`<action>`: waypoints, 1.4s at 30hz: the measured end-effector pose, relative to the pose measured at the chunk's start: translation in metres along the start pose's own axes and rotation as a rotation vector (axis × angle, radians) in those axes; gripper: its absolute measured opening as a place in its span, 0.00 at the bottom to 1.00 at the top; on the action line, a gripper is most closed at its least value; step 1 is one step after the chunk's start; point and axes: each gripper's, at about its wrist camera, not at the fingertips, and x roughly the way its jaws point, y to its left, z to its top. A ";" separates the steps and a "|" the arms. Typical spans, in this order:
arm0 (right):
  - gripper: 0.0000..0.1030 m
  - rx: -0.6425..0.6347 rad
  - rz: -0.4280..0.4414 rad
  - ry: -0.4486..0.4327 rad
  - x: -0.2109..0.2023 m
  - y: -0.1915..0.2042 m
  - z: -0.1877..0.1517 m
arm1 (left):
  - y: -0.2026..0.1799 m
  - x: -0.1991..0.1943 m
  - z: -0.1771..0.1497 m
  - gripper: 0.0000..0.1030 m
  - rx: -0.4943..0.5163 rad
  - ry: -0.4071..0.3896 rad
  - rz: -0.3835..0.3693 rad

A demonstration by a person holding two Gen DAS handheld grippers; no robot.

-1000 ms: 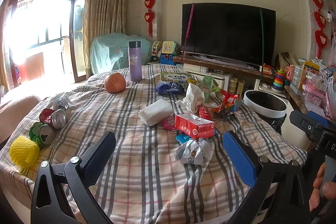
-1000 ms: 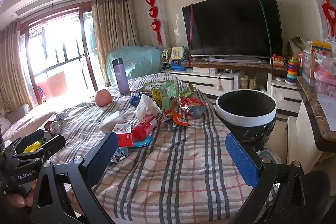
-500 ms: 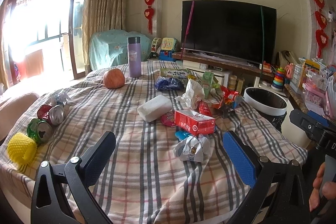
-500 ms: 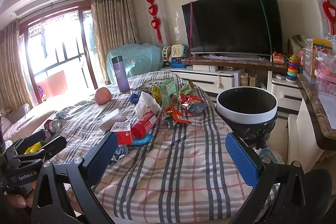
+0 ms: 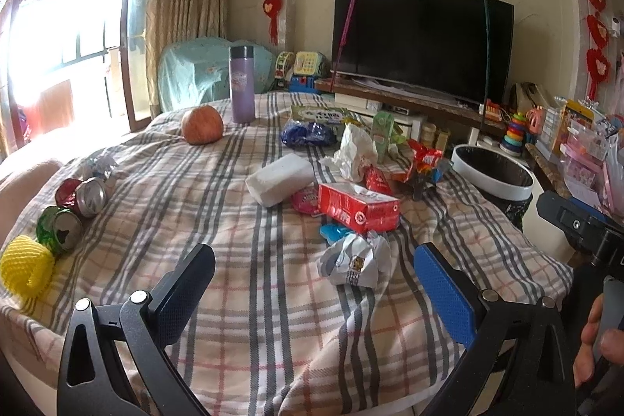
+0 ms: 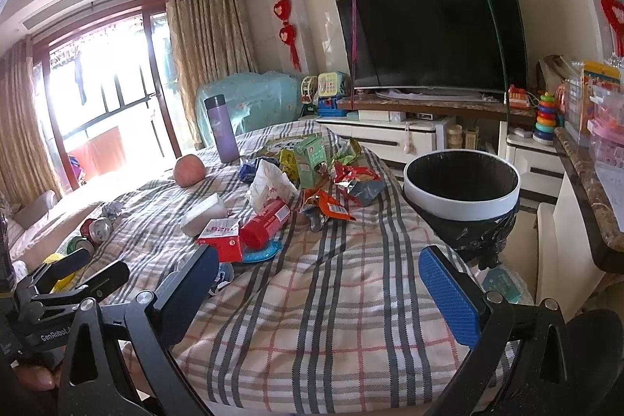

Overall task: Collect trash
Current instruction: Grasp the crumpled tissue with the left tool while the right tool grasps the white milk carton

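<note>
Both grippers, left (image 5: pixel 314 283) and right (image 6: pixel 318 285), gape empty; the crumpled wrapper (image 5: pixel 357 262), likely light and crushable, suits a mid-bunch pinch.

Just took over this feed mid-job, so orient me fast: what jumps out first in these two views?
A heap of wrappers and cartons, with a red carton at its near side, sprawls across the middle of the plaid-covered table. A black-lined trash bin stands open off the table's right edge. Both the left gripper and the right gripper hover open and empty over the near edge.
</note>
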 end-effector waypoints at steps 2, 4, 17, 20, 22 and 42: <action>1.00 -0.001 0.006 0.012 0.003 0.001 0.000 | 0.001 0.006 0.001 0.99 -0.001 0.022 -0.006; 1.00 0.003 0.014 0.024 0.007 0.000 0.000 | 0.002 0.015 0.003 0.99 -0.001 0.047 -0.015; 1.00 0.035 0.037 0.094 0.029 -0.006 -0.003 | 0.000 0.075 0.018 0.92 0.010 0.186 -0.070; 1.00 0.038 0.051 0.117 0.036 -0.004 -0.004 | 0.000 0.090 0.017 0.70 0.012 0.210 -0.088; 1.00 0.038 0.065 0.133 0.040 -0.002 -0.005 | 0.004 0.100 0.015 0.41 -0.005 0.238 -0.118; 0.83 -0.026 0.261 0.314 0.120 0.059 -0.018 | 0.064 0.089 0.011 0.15 -0.111 0.173 -0.005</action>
